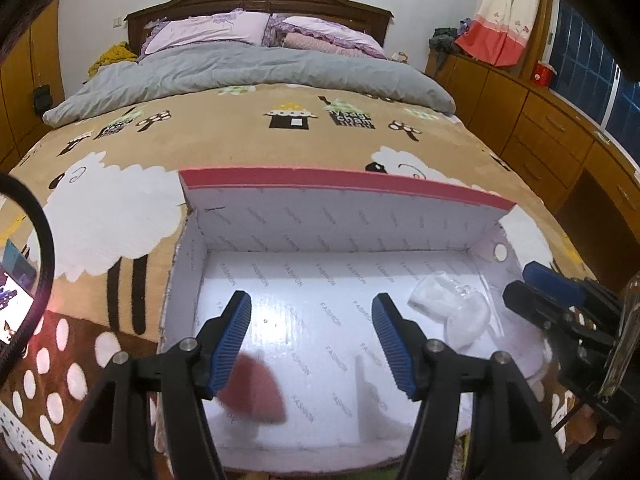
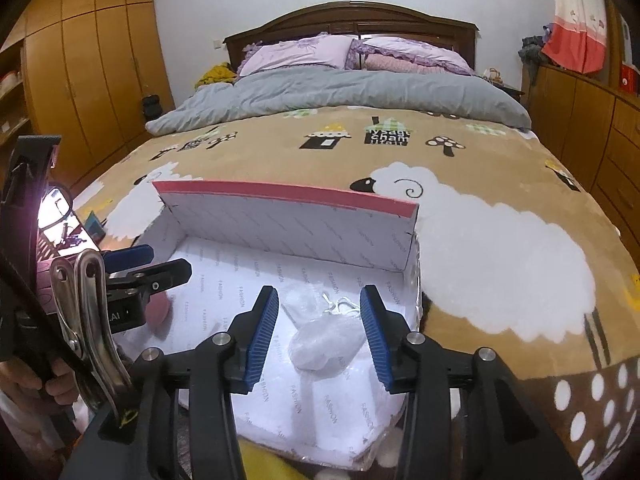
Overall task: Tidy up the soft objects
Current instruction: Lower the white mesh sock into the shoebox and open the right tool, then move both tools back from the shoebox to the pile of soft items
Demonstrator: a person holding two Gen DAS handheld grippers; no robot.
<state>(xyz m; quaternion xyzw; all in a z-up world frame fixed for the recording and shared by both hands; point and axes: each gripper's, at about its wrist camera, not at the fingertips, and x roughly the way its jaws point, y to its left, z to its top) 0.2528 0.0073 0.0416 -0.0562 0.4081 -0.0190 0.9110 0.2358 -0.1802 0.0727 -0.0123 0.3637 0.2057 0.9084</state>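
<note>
An open white cardboard box (image 1: 280, 236) with a pink-edged lid stands on the bed; it also shows in the right wrist view (image 2: 288, 232). A dark red soft pad (image 1: 256, 392) lies in its near left part, blurred; it also shows in the right wrist view (image 2: 160, 312). A white soft thing in clear wrap (image 1: 452, 308) lies at the box's right; it also shows in the right wrist view (image 2: 320, 340). My left gripper (image 1: 312, 344) is open above the box floor, empty. My right gripper (image 2: 320, 336) is open, with its fingers either side of the white thing, apart from it.
The box stands on a tan fleece blanket with sheep (image 2: 500, 264). A grey duvet (image 1: 248, 72) and purple pillows (image 1: 208, 28) lie farther back. Wooden drawers (image 1: 552, 128) stand along the right and a wardrobe (image 2: 88, 64) on the left. Something yellow (image 2: 260, 460) lies at the near edge.
</note>
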